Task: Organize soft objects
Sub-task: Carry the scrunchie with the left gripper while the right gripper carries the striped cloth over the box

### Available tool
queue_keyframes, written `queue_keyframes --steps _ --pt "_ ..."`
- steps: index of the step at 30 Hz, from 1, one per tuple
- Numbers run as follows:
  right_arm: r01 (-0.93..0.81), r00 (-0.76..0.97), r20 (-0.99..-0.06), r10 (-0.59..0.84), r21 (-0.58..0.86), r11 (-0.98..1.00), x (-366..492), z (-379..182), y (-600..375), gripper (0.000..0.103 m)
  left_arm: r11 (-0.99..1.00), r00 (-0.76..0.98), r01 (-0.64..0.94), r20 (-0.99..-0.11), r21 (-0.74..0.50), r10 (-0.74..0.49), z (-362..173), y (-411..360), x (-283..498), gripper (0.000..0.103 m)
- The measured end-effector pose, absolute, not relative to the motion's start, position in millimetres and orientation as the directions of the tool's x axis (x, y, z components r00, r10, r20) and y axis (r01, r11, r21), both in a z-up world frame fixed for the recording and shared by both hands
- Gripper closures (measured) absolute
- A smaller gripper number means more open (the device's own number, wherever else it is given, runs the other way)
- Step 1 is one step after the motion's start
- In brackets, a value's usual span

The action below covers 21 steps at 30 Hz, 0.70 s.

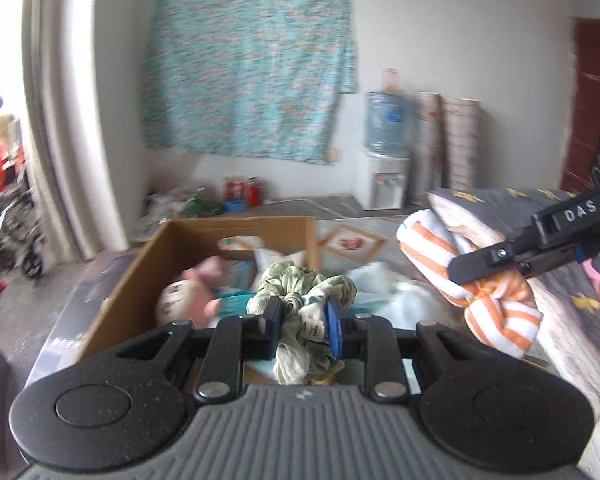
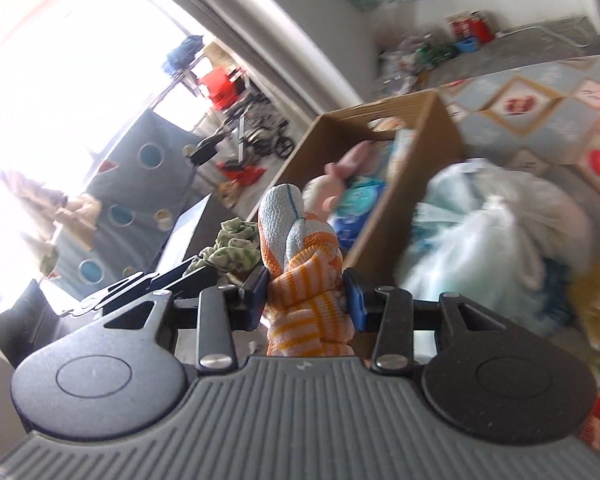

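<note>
Left wrist view: the left gripper (image 1: pixel 305 326) is clenched on one crumpled green cloth (image 1: pixel 306 292), which bulges above and below its pads. Just beyond it one open cardboard box (image 1: pixel 140 264) sits on a patterned bed cover (image 1: pixel 572 320); inside are a pink plush toy (image 1: pixel 198 290) and some blue-and-white packs, too blurred to count. To the right and slightly ahead, the right gripper (image 1: pixel 476 268) grasps one orange-and-white striped towel (image 1: pixel 488 300), knotted into a bundle, in front of a grey pillow (image 1: pixel 496 200). Only this view shows the far wall with a teal floral sheet (image 1: pixel 248 72) hung on it, one water dispenser (image 1: pixel 386 148) beside two stacked cartons, and a dark red door at the right edge.

Right wrist view: tilted, the right gripper (image 2: pixel 305 300) pinches the striped towel (image 2: pixel 304 272) between its blue pads. Left of it the left gripper (image 2: pixel 204 270) shows side-on with the green cloth (image 2: pixel 236 248). Ahead stands the box (image 2: pixel 440 136) with the plush toy (image 2: pixel 340 176); right of the pads lies a heap of pale blue and white fabric (image 2: pixel 480 232). Only here appear a bright window at left and a grey panel with round holes (image 2: pixel 140 184).
</note>
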State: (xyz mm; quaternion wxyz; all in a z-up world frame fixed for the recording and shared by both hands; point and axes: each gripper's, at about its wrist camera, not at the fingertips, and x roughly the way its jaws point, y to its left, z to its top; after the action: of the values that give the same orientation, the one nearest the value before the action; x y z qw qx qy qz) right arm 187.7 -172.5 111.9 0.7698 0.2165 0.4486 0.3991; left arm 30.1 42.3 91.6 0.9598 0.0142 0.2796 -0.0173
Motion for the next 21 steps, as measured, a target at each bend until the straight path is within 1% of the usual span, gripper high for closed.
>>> queue_keyframes --steps 4,8,13,17,21 --pt "-0.413 0.185 -0.523 0.832 0.727 0.549 220.5 111.0 -110.4 0.063 0.998 0.826 -0.068 -0.562 -0.011 0.050 87.0 88.7 41.4 0.078" --pt "-0.428 0.141 -0.585 0.799 0.691 0.582 247.4 103.9 -51.8 0.063 0.993 0.768 -0.095 -0.640 -0.071 0.028 64.1 120.5 67.5 0.078" --pt "-0.390 0.067 -0.684 0.727 0.652 0.650 274.3 70.0 -2.7 0.063 0.985 0.687 -0.131 -0.726 -0.114 0.007 26.6 144.5 103.1 0.078" --pt "-0.368 0.012 -0.745 0.667 0.617 0.695 283.5 40.1 19.3 0.062 0.981 0.638 -0.163 -0.769 -0.105 0.024 5.9 159.4 109.2 0.077" --pt "-0.369 -0.028 -0.777 0.628 0.592 0.716 286.7 21.1 35.9 0.061 0.980 0.603 -0.172 -0.797 -0.101 0.023 -4.6 167.3 115.2 0.071"
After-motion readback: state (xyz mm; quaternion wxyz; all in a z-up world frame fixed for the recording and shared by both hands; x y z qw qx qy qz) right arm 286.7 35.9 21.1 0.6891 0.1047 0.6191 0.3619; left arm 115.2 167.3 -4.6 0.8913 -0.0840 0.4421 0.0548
